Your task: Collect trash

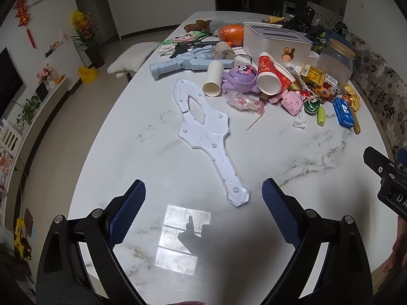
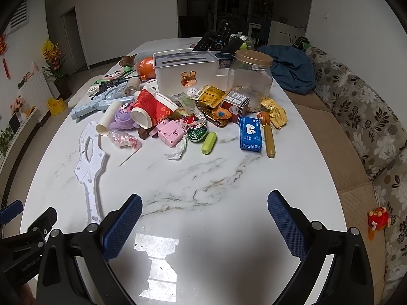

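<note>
Clutter fills the far half of the marble table (image 2: 229, 178), well ahead of both grippers. The left gripper (image 1: 203, 203) hovers over the bare near end with its blue ribbed pads (image 1: 127, 213) spread wide and nothing between them; the right gripper (image 2: 204, 216) is likewise wide apart and empty, just to its right.

Directly ahead of the left gripper, its handle end lying between the pads, is a flat white plastic toy shell (image 1: 203, 132). Beyond it the trash lies mixed with toys: a crumpled clear wrapper with pink print (image 2: 124, 139), a scrunched white tissue scrap (image 2: 176, 152), a thin wooden toothpick (image 2: 127, 158), a red paper cup (image 2: 150, 109) tipped on its side with its mouth toward the grippers, a cream cardboard tube (image 2: 108, 119) also on its side, and crinkled gold foil wrappers (image 2: 211, 94).

Ahead and right of the right gripper sit a blue Deeyeo tissue pack (image 2: 250, 133) and a green cylinder (image 2: 209, 142). Farther back stand a white box (image 2: 185, 73) and a clear jar (image 2: 250, 78) with a gold lid.
</note>
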Demonstrator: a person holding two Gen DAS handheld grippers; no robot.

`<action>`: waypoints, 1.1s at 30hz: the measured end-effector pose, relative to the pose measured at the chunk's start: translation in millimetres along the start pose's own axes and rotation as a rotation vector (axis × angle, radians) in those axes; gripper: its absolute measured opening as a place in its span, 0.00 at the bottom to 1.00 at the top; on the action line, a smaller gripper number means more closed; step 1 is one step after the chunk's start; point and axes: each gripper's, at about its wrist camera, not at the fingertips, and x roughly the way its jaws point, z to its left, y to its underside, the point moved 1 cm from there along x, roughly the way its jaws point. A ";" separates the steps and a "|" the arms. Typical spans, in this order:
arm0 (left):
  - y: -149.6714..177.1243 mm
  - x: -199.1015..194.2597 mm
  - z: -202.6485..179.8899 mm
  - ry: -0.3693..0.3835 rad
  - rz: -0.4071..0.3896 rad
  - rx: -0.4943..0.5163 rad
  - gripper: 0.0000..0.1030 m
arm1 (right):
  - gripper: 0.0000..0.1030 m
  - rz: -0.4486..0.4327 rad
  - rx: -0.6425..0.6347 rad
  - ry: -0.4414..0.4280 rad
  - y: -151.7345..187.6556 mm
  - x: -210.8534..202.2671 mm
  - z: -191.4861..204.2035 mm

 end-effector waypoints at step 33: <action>-1.0 1.6 1.0 -0.001 0.003 0.002 0.88 | 0.95 0.005 -0.005 -0.005 -3.9 1.4 1.2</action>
